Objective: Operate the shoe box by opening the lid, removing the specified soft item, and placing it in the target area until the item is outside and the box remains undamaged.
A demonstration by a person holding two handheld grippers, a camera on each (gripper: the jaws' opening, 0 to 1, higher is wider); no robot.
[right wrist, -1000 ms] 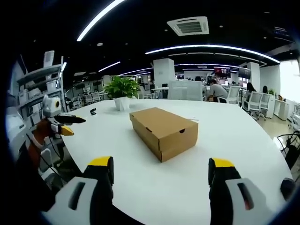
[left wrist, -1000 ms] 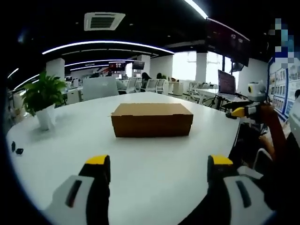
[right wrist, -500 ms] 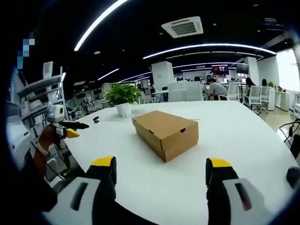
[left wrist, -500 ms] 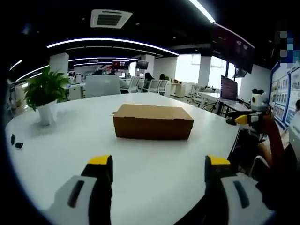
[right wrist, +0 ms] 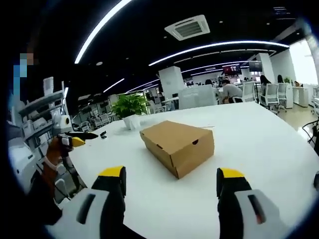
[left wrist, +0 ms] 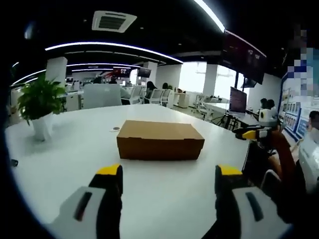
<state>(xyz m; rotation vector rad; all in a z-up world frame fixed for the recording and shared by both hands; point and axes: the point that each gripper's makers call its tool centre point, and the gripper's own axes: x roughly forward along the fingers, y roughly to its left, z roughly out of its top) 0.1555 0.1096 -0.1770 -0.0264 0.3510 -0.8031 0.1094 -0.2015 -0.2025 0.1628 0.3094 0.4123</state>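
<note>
Little has been displaced on the table since a second ago: the closed brown cardboard shoe box (left wrist: 160, 141) lies where it lay, and only the two cameras have been carried slightly nearer and tilted, so that the box sits a touch larger in the right gripper view.

Between the yellow-tipped fingertips (left wrist: 109, 170) of the left gripper (left wrist: 167, 174) nothing is held; the jaws are spread wide, with bare tabletop seen between them. The same is seen of the right gripper (right wrist: 169, 175), whose yellow-tipped fingertips (right wrist: 112, 172) are likewise set far apart and empty. Both pairs of jaws are held low over the near edge of the round white table (left wrist: 65, 164) and pointed toward the box, well apart from it. The left gripper faces a long side of the box; the right gripper faces a corner, with the short end, marked by a small notch, turned toward it. Each gripper is glimpsed at the edge of the other's view, held out on an orange-sleeved arm.

The task is judged to be at its very start. The lid is shut flat and undamaged, no soft item is seen, and no target area can be made out. Everything is left to be done: the approach, the lifting of the lid, the removal and the placing.

Farther out, a green potted plant in a white pot (left wrist: 39, 107) stands on the table, well beside the box.
</note>
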